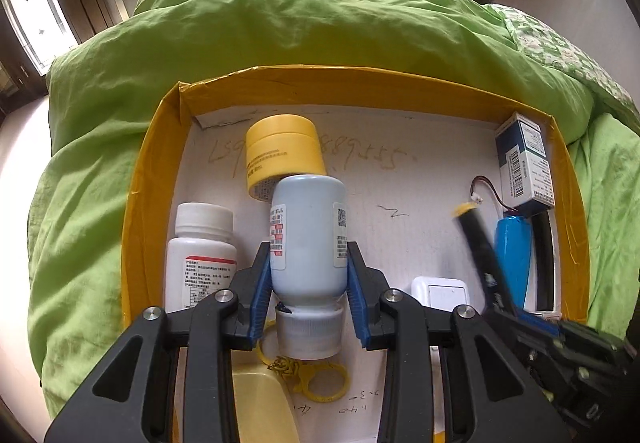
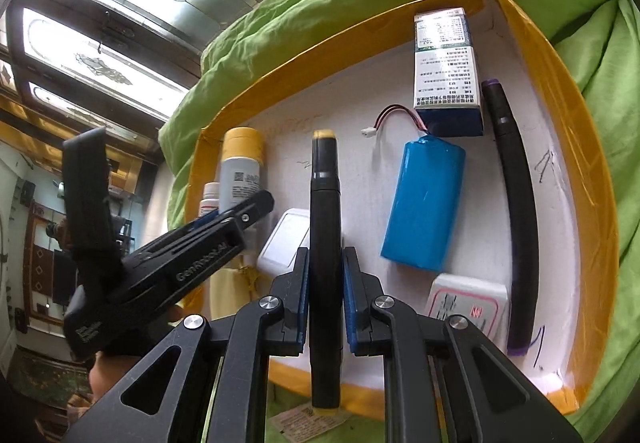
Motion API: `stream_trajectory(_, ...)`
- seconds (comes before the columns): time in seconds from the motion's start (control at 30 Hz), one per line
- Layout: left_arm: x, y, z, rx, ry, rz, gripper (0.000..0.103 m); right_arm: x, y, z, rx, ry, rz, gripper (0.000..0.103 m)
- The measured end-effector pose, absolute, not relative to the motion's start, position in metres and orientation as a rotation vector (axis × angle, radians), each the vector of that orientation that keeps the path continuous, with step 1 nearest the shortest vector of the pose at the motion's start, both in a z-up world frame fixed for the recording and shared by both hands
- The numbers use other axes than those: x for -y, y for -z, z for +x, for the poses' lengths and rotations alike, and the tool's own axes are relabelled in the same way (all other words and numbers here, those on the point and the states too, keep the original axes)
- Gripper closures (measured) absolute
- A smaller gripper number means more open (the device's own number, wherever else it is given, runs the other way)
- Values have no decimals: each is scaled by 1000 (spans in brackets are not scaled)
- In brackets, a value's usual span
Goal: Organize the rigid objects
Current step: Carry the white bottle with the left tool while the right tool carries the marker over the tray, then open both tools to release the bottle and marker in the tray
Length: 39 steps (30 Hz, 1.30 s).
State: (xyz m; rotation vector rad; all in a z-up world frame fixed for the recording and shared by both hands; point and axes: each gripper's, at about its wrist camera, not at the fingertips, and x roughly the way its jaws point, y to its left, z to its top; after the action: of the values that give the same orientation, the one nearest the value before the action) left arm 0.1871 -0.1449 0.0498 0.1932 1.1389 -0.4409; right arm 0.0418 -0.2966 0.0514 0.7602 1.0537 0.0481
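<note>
My left gripper (image 1: 308,251) is shut on a pale blue bottle (image 1: 307,235) with a white cap, held over the white floor of a yellow-walled box (image 1: 328,91). A yellow jar (image 1: 284,155) lies just beyond the bottle and a white pill bottle (image 1: 202,255) stands to its left. My right gripper (image 2: 325,255) is shut on a black marker (image 2: 325,227) with yellow ends, held over the same box (image 2: 576,115). That marker also shows blurred in the left wrist view (image 1: 480,251).
In the box lie a blue battery pack (image 2: 424,203) with red-black wires, a white-and-blue carton (image 2: 446,71), a black pen with purple ends (image 2: 516,211), a white switch (image 2: 284,239), a pink-edged packet (image 2: 466,303) and a yellow keyring (image 1: 320,383). A green duvet (image 1: 280,31) surrounds it.
</note>
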Motion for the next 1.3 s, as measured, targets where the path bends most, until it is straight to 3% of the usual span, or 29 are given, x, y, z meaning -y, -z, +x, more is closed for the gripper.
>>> stream_trajectory(0.47, 150, -46, 179, -1100, 435, 257, 71, 305, -55, 55, -952, -2, 717, 89)
stream_trajectory(0.53, 150, -47, 176, -1093, 424, 269, 71, 309, -58, 56, -919, 13, 730, 81)
stream_trajectory(0.6, 148, -51, 174, -1083, 428, 266, 70, 313, -64, 53, -888, 34, 747, 62)
stream_trajectory(0.67, 145, -58, 171, -1078, 437, 248, 63, 316, -70, 49, -851, 40, 773, 61)
stream_trajectory(0.73, 141, -69, 165, -1052, 446, 228, 46, 319, -80, 40, -818, 32, 804, 61)
stream_trajectory(0.77, 139, -75, 161, -1035, 447, 223, 44, 320, -83, 36, -810, 31, 811, 60)
stream_trajectory(1.03, 84, -112, 109, -962, 463, 77, 41, 306, -86, 17, -935, -22, 849, 58)
stream_trajectory(1.1, 62, -111, 87, -948, 458, 24, 36, 296, -83, 14, -974, -87, 870, 58)
stream_trajectory(1.3, 36, -87, 30, -938, 431, 33, 36, 258, -77, 15, -1054, -197, 872, 58)
